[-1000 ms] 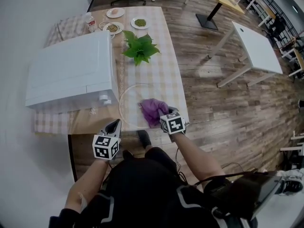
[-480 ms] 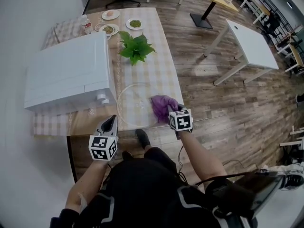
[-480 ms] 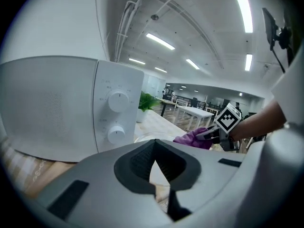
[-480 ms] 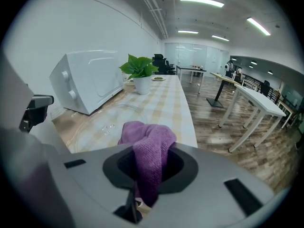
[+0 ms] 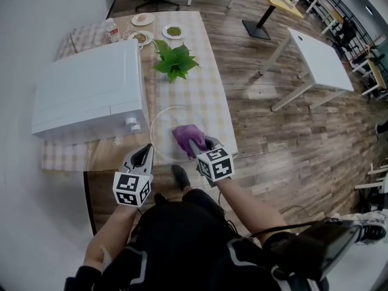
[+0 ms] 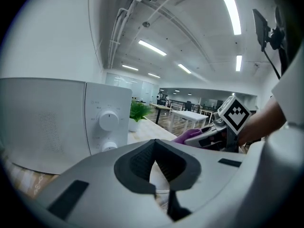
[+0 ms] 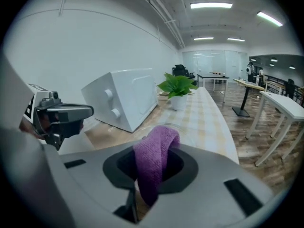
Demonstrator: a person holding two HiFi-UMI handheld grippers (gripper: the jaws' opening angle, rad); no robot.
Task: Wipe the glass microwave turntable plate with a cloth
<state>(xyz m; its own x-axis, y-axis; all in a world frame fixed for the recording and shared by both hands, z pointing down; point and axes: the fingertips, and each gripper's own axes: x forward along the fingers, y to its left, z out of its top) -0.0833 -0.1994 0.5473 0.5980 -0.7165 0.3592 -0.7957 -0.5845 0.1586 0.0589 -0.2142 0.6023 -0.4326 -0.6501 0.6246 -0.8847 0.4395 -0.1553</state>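
The clear glass turntable plate (image 5: 165,121) lies on the checked tablecloth near the table's front end. A purple cloth (image 5: 185,136) rests on the plate's near middle, and my right gripper (image 5: 200,145) is shut on it. In the right gripper view the cloth (image 7: 156,151) bulges up out of the jaws. My left gripper (image 5: 147,151) is shut beside the plate's near left rim. Whether it touches the glass is hidden. In the left gripper view its jaws (image 6: 154,144) meet at the tips, with the right gripper (image 6: 209,137) and cloth (image 6: 187,135) to the right.
A white microwave (image 5: 91,90) stands left of the plate, knobs facing the plate. A potted green plant (image 5: 174,60) stands beyond the plate. Small dishes (image 5: 174,31) and a bottle (image 5: 111,30) are at the far end. The table's right edge (image 5: 233,141) runs close to the cloth.
My right gripper swept the cloth to the plate's right side, then back left toward the near middle. The left gripper stayed near the plate's left rim.
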